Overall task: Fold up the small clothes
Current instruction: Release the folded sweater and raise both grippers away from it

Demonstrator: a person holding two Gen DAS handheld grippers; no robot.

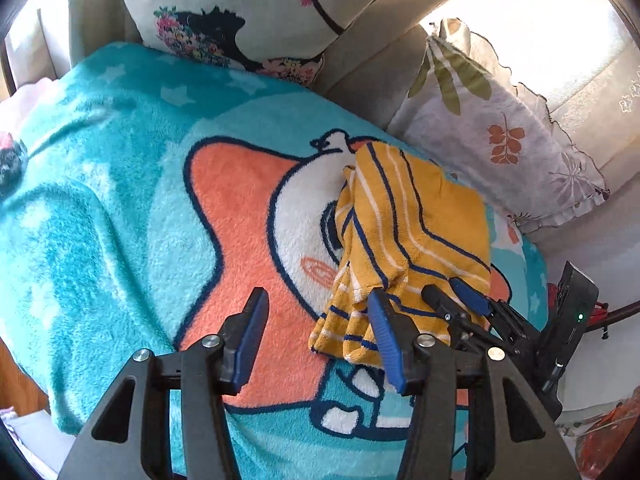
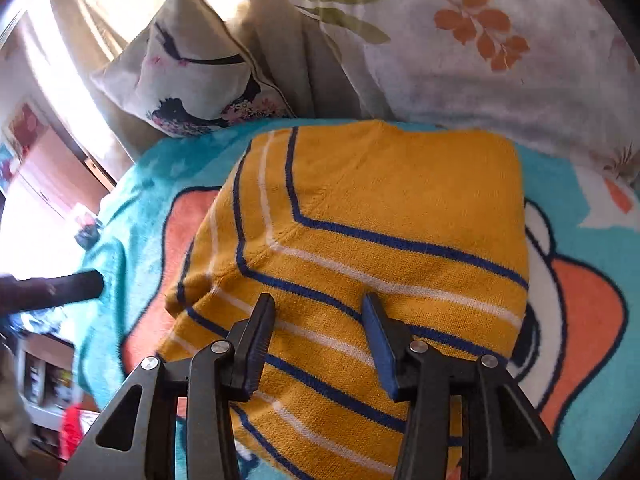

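1. My left tongs [image 1: 320,344] point steeply down, jaws parted, with nothing between the blue pads.
2. My right tongs [image 2: 318,344] also tilt down, jaws apart and gripping nothing.
3. In the left wrist view, the right tongs [image 1: 454,292] sit just beside the left ones.

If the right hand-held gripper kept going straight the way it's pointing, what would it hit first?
Most likely the yellow striped sweater. The right hand-held gripper points down at it with open jaws and nothing between them, and the knit fills the space ahead. How far above the fabric it sits is hard to judge.
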